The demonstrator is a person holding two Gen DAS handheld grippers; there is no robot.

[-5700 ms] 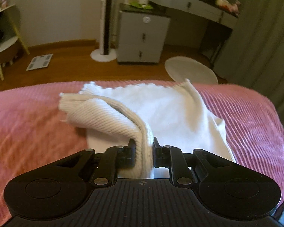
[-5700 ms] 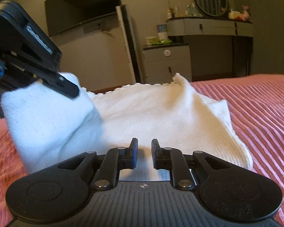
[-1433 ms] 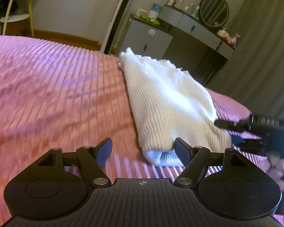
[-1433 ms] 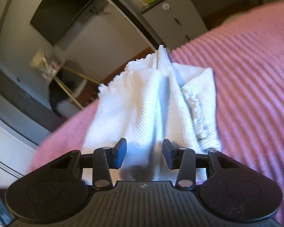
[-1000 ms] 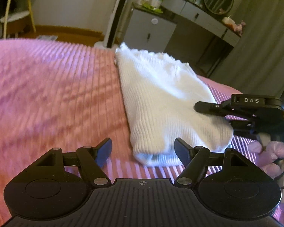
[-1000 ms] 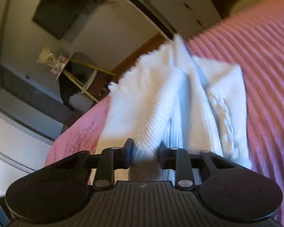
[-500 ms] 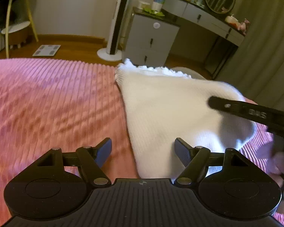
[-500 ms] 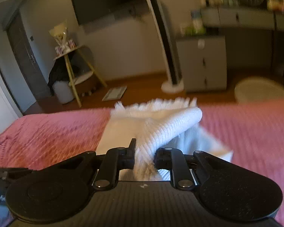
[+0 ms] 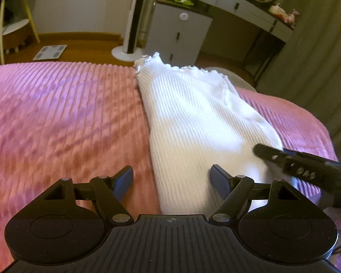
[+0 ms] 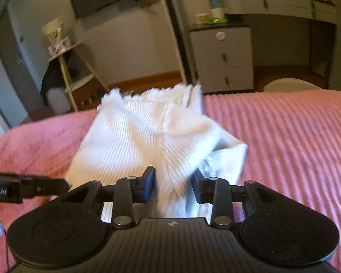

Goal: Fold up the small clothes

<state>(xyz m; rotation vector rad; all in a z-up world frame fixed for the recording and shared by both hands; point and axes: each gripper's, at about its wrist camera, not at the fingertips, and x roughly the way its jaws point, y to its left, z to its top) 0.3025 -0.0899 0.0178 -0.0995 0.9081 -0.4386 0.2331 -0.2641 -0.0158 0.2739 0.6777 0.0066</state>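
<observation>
Folded garment (image 9: 200, 122) on bed (image 9: 63, 113), its frilled edge toward the far side; drawer cabinet (image 9: 177, 34), apparently on the floor, behind bed.

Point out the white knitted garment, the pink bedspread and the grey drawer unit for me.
white knitted garment (image 9: 193, 122), left wrist view, on its ribbed upper surface.
pink bedspread (image 9: 63, 113), left wrist view, on the bare ribbed area left of the garment.
grey drawer unit (image 10: 225, 56), right wrist view, on its middle drawer front.
</observation>
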